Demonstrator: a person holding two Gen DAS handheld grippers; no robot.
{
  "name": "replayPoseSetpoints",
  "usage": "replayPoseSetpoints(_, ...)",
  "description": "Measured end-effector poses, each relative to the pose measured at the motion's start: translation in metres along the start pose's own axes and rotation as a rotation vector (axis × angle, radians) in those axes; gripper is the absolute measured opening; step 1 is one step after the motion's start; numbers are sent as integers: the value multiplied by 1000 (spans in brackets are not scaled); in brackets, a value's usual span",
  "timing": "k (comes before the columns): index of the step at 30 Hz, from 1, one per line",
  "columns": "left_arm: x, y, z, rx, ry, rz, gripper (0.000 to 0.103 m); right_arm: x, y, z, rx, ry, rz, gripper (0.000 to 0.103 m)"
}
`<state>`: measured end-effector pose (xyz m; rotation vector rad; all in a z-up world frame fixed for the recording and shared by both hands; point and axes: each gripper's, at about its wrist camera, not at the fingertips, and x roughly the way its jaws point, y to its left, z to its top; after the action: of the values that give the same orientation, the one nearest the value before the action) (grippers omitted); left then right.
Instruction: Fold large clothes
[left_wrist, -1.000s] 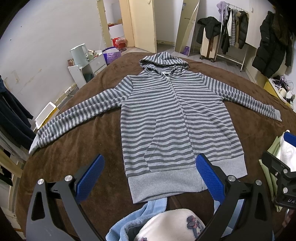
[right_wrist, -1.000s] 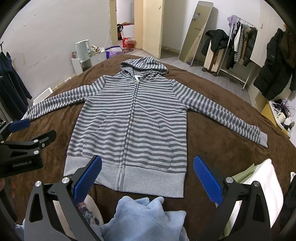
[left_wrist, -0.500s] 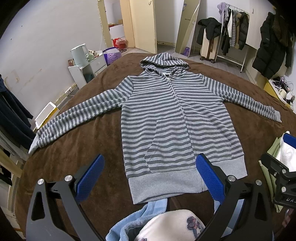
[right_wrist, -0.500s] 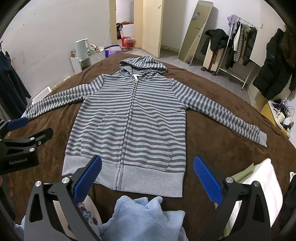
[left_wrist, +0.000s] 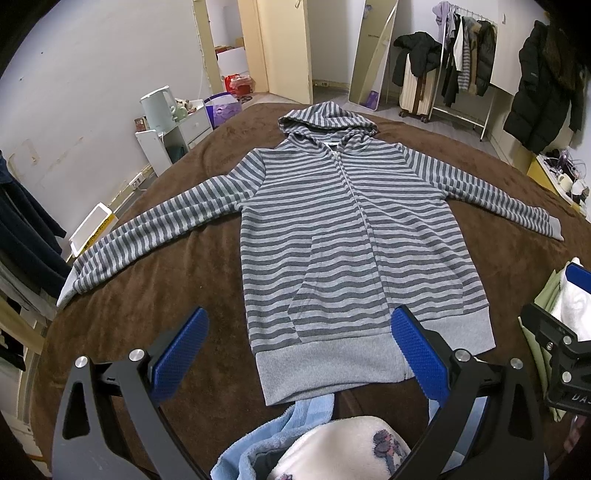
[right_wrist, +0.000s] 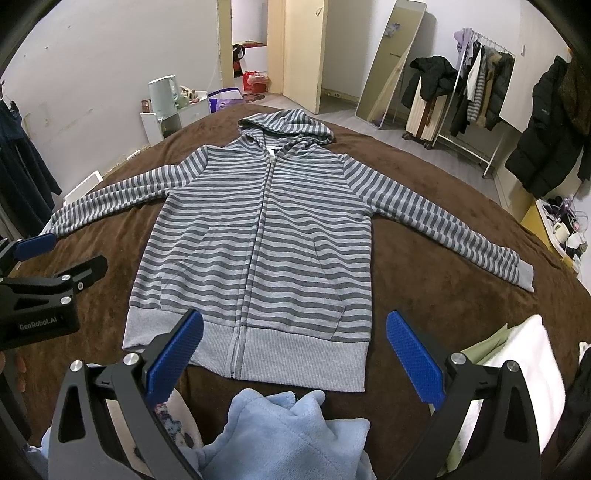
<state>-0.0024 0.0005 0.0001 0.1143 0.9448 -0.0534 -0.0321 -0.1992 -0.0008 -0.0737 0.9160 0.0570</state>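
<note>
Lying flat before you, a grey-striped zip hoodie (right_wrist: 258, 236), sleeves spread; your left gripper (left_wrist: 299, 354) and right gripper (right_wrist: 295, 350) both gape, empty.

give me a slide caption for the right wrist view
Open right tongs hover above the hem of a grey striped zip hoodie spread flat, sleeves out, on a brown blanket.

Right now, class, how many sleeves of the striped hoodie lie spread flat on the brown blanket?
2. One sleeve stretches out to the left of the striped hoodie; the other sleeve stretches out to the right. Both lie fully in view.
</note>
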Motion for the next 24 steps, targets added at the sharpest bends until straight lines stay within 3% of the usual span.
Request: replayPoseSetpoints(24, 15, -6, 1, 7, 27, 10, 97, 17, -8, 0, 22, 30, 12, 97)
